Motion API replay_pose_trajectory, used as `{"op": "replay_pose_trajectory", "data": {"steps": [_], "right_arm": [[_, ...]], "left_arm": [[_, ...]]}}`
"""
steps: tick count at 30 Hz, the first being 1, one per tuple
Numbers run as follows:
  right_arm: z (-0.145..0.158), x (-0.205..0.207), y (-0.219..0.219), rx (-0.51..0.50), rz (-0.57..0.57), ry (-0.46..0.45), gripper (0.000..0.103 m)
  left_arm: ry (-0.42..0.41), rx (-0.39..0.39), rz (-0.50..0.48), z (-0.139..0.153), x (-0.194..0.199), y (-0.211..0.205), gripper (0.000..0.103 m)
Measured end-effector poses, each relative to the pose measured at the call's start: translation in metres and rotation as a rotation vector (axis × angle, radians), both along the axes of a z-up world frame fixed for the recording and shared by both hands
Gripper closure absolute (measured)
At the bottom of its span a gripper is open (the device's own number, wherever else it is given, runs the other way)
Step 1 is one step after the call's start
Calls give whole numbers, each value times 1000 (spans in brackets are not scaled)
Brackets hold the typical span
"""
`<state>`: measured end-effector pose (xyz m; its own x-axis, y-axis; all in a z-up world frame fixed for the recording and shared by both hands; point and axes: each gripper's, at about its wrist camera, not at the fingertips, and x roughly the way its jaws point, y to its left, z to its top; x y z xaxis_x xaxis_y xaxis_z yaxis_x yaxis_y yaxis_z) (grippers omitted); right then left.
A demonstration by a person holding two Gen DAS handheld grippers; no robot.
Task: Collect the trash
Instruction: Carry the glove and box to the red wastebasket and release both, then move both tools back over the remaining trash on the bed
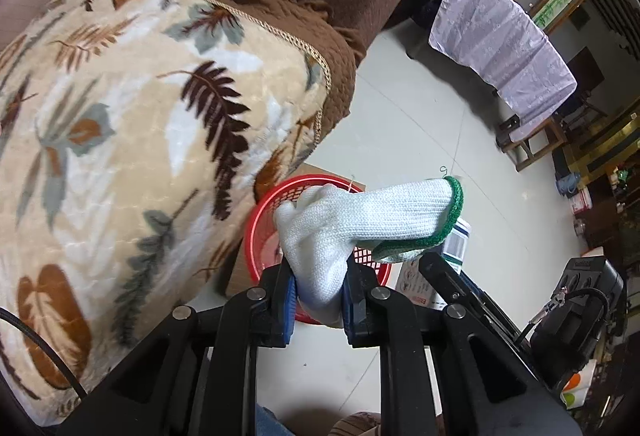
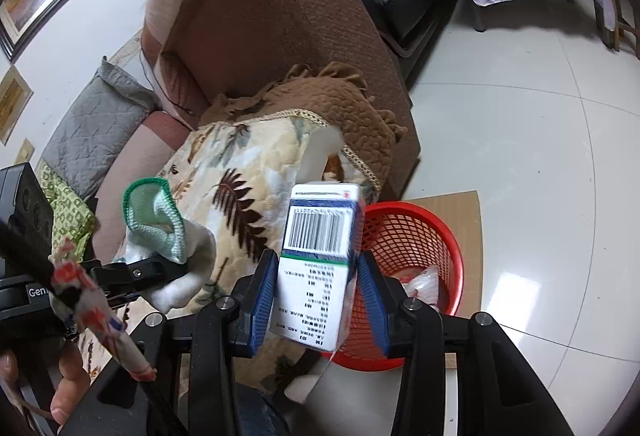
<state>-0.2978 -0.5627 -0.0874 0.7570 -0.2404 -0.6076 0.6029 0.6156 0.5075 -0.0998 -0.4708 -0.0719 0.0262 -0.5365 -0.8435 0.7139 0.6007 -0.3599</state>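
My left gripper (image 1: pixel 320 300) is clamped on a white knit glove (image 1: pixel 360 224), its blue ribbed pads pressed into the finger end; the glove's long axis runs up and to the right, with the green-hemmed cuff (image 1: pixel 454 212) pointing away from me and gaping open. The knit is soft and slack, folded where the pads pinch it. It hangs above a red plastic mesh basket (image 1: pixel 264 220) that stands on a flat piece of cardboard (image 2: pixel 452 202) on the glossy tiled floor (image 1: pixel 420 124). My right gripper (image 2: pixel 318 288) is closed on a small white and blue carton (image 2: pixel 320 248), a stiff rectangular box held nearly upright, its long axis tilted slightly, its barcode face toward the camera and fine print below. The carton sits just left of the basket's rim in the right wrist view. Beside both lies a plush leaf-print blanket (image 1: pixel 132 140) over a brown quilted throw (image 2: pixel 344 104) on a brown sofa (image 2: pixel 272 8).
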Motion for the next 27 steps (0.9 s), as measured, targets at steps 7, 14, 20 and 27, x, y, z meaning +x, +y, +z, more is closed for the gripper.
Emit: {"op": "replay_pose_trajectory", "data": {"steps": [7, 14, 20, 27], "right_arm": [[-15, 7, -13, 15, -27, 28, 58], [-17, -4, -23, 56, -86, 23, 43], [4, -2, -6, 23, -38, -29, 43], [48, 27, 52, -53, 115, -132, 33]], "left_arm": [[66, 31, -9, -30, 6, -20, 72], [119, 35, 8, -41, 12, -19, 46], [53, -29, 38, -5, 13, 17, 46], [-65, -109, 154, 51, 17, 101, 42]]}}
